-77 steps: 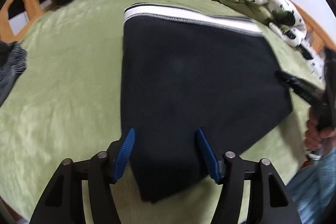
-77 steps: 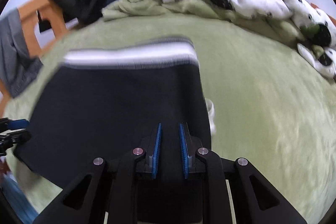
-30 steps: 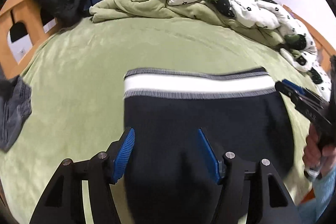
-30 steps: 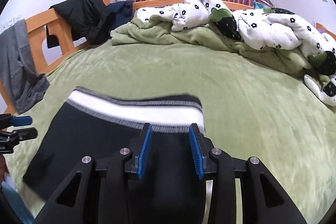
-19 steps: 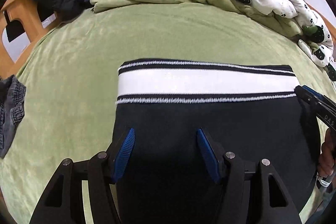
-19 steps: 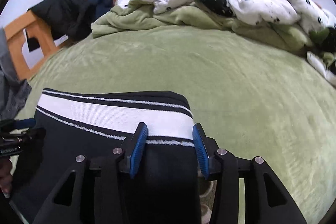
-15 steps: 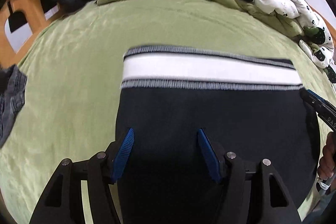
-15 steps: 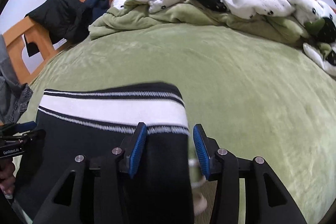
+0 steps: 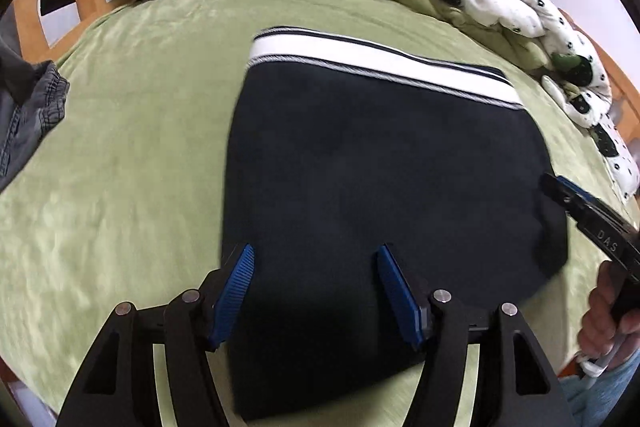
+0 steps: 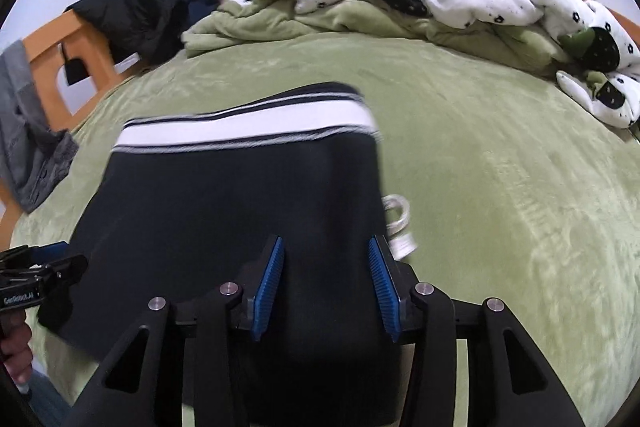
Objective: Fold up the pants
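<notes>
Both tongs, left tongs point(image 9: 314, 291) and "DAS"-lettered right tongs point(image 10: 325, 283), spread over dark pants point(image 9: 380, 167).

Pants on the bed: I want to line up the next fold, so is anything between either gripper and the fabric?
Nothing visible. The left gripper and right gripper both stand open directly over the dark pants, which lie on the green bedspread.
</notes>
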Demonstrator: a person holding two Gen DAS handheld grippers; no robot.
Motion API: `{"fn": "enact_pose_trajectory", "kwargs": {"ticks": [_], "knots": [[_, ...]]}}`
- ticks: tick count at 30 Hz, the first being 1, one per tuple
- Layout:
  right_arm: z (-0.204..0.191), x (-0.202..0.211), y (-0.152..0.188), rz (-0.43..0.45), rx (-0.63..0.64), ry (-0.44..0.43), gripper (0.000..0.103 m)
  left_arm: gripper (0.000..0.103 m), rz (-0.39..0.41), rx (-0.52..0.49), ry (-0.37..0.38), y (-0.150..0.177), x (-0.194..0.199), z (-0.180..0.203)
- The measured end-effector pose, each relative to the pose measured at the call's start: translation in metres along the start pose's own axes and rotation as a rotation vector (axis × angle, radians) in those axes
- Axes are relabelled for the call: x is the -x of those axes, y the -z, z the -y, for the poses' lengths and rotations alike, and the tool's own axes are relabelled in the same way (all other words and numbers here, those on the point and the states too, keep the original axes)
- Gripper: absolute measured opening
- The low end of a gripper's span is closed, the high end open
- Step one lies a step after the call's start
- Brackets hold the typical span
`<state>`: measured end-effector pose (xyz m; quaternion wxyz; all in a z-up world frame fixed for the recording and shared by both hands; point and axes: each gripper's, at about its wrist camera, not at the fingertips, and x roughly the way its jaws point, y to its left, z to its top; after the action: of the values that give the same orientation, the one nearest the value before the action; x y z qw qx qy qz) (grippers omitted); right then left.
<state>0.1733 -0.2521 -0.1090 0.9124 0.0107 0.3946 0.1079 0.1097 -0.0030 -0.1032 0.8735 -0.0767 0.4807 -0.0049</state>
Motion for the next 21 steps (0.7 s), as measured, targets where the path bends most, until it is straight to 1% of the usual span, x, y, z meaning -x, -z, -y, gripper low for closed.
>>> {"fn": "enact_pose_trajectory", "kwargs": {"ticks": [1, 2, 3, 4, 6, 7, 8, 9, 11, 12, 14, 16, 17, 19, 21], "knots": [[-0.004, 0.004, 0.004, -0.004, -0.009, -0.015, 0.045, 0.063, 0.009, -0.011, -0.010, 0.005, 0.005, 0.004], [-0.008, 0.008, 0.009, -0.008, -0.024, -0.060, 0.045, 0.064, 0.023, -0.027, -0.028, 0.009, 0.008, 0.006], [-0.011, 0.010, 0.014, -0.015, -0.033, -0.100, 0.045, 0.065, 0.031, -0.051, -0.055, 0.014, 0.011, 0.009], [-0.016, 0.012, 0.021, -0.028, -0.024, -0.116, 0.045, 0.065, 0.030, -0.072, -0.082, 0.019, 0.012, 0.010], [-0.025, 0.014, 0.038, -0.028, 0.050, -0.065, 0.044, 0.068, 0.027, -0.105, -0.160, 0.033, 0.014, 0.008], [-0.029, 0.017, 0.048, -0.014, 0.093, -0.028, 0.044, 0.069, 0.030, -0.101, -0.175, 0.039, 0.016, 0.005], [-0.029, 0.021, 0.059, -0.013, 0.124, 0.001, 0.043, 0.069, 0.024, -0.075, -0.170, 0.046, 0.020, -0.003], [-0.026, 0.024, 0.067, -0.033, 0.133, 0.017, 0.043, 0.069, 0.018, -0.051, -0.152, 0.048, 0.023, -0.009], [-0.018, 0.031, 0.078, -0.063, 0.118, 0.039, 0.043, 0.068, 0.013, 0.008, -0.089, 0.052, 0.034, -0.020], [-0.012, 0.037, 0.081, -0.072, 0.102, 0.056, 0.043, 0.068, 0.022, 0.024, -0.074, 0.054, 0.041, -0.022], [0.001, 0.052, 0.085, -0.076, 0.041, 0.069, 0.043, 0.068, 0.060, 0.023, -0.084, 0.058, 0.055, -0.019], [0.011, 0.072, 0.085, -0.058, -0.029, 0.078, 0.043, 0.068, 0.106, 0.000, -0.113, 0.061, 0.072, -0.009], [0.013, 0.083, 0.085, -0.046, -0.056, 0.082, 0.043, 0.068, 0.127, -0.011, -0.115, 0.062, 0.080, -0.003], [0.008, 0.100, 0.080, -0.037, -0.063, 0.091, 0.043, 0.068, 0.151, -0.009, -0.103, 0.061, 0.096, 0.008], [-0.005, 0.124, 0.072, -0.007, -0.044, 0.090, 0.043, 0.068, 0.172, 0.004, -0.079, 0.061, 0.112, 0.016]]}}
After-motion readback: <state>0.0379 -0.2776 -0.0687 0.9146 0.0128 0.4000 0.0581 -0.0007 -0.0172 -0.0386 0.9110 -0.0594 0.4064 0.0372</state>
